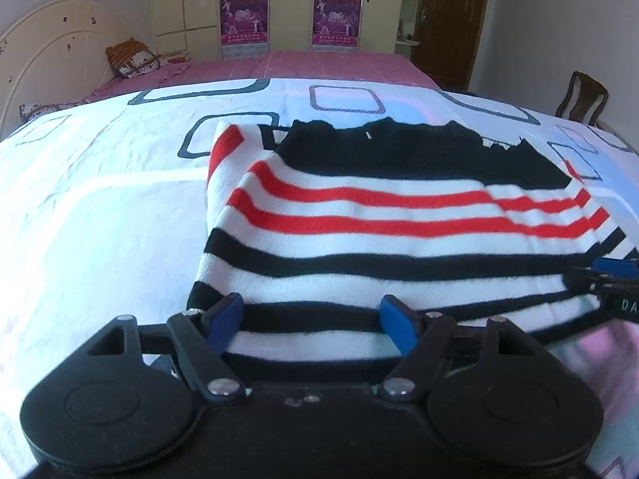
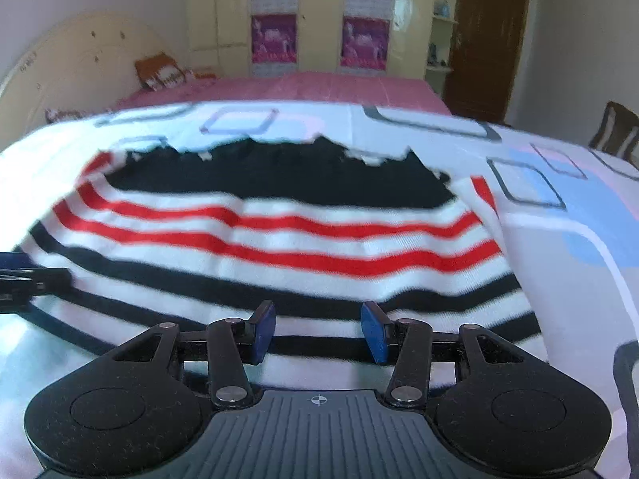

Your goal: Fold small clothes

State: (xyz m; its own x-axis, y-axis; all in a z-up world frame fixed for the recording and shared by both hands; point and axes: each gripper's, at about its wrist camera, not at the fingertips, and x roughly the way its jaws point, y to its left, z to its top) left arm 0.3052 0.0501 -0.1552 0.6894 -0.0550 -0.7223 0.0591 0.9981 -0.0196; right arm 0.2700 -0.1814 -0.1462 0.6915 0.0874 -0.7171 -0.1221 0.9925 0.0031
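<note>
white bedsheet [image 1: 100,219] with square outlines covers the near bed, wardrobe [image 1: 291,4] far behind. striped sweater [image 1: 399,215] lies flat mid-sheet, black band far. left gripper [image 1: 315,325] spread wide over its near-left hem, right gripper [image 2: 319,331] half open over the near-right hem; neither pinches cloth.

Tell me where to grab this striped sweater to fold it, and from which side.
Grip the striped sweater at its near black-and-white striped edge, one claw toward each corner, coming in low from the near side. It lies flat on the patterned sheet, and that edge already sits between both open claws, so it probably lifts most easily.
</note>
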